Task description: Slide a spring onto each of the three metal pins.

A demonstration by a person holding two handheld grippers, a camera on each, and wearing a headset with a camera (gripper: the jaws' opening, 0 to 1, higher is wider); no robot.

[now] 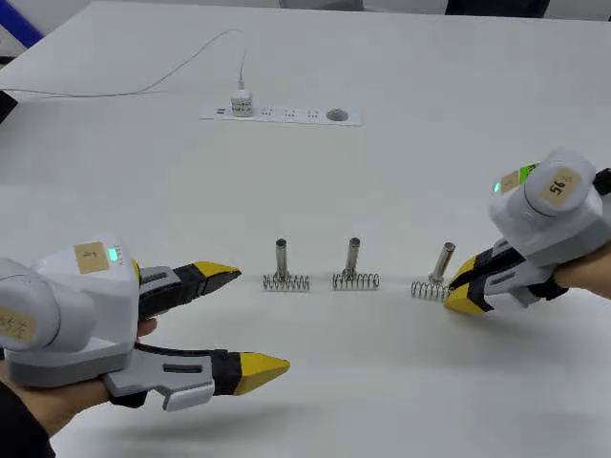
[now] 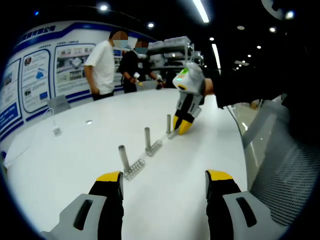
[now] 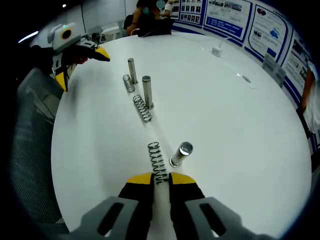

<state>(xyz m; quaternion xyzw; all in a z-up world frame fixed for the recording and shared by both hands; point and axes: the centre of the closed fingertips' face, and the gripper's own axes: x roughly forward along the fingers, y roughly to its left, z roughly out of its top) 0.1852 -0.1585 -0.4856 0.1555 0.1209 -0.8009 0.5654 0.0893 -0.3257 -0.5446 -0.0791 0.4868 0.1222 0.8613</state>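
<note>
Left gripper [image 1: 263,320] up front, jaws wide, empty; three pins [image 1: 353,256] upright, springs [image 1: 286,282] lying at their feet. Left gripper view adds two people [image 2: 102,65] beyond the table [image 2: 75,160]. Right gripper view: right gripper [image 3: 161,179] jaws narrow, pinching right spring [image 3: 157,160] end.

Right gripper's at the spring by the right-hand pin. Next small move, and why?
Probably lift: the right gripper looks pinched on the near end of the right spring, which lies flat beside its upright pin. Raising it clears the table before tipping it over the pin top.
</note>
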